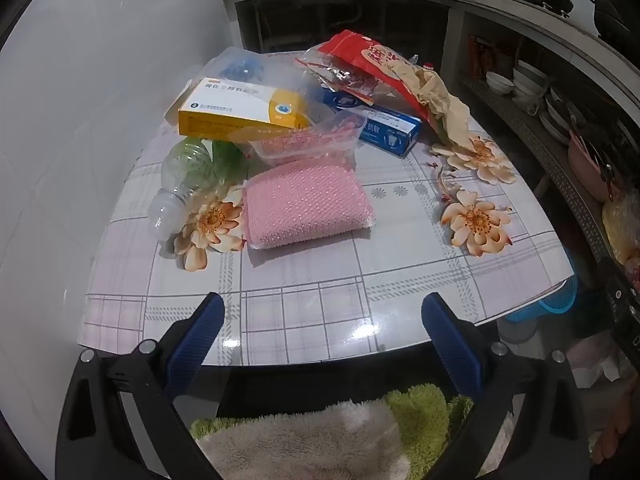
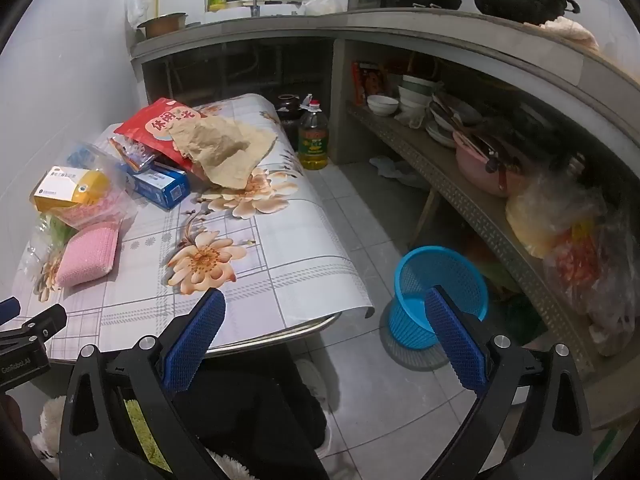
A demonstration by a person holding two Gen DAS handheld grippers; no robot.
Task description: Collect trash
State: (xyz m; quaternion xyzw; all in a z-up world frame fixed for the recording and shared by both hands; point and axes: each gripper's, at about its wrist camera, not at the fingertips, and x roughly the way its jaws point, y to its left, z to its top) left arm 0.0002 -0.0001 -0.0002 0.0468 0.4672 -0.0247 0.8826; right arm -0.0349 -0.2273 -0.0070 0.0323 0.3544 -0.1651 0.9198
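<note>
Trash lies on the far half of a flowered table (image 1: 320, 304): a pink scouring pad (image 1: 306, 204), a crushed clear bottle (image 1: 188, 184), a yellow box (image 1: 244, 110), a blue box (image 1: 384, 126), a red snack bag (image 1: 372, 64) and crumpled brown paper (image 1: 444, 100). My left gripper (image 1: 322, 316) hangs open over the table's near edge, nothing between its blue pads. A blue mesh basket (image 2: 438, 292) stands on the floor right of the table (image 2: 280, 264). My right gripper (image 2: 324, 312) is open above the table corner and the basket, empty. The pink pad (image 2: 86, 254) and brown paper (image 2: 224, 152) also show there.
A concrete counter (image 2: 440, 26) with woks wraps the back and right; its lower shelf (image 2: 460, 184) holds bowls, a pink basin and bags. An oil bottle (image 2: 314, 138) stands on the floor behind the table. A white tiled wall is on the left. A person's fuzzy sleeve (image 1: 320, 436) shows below.
</note>
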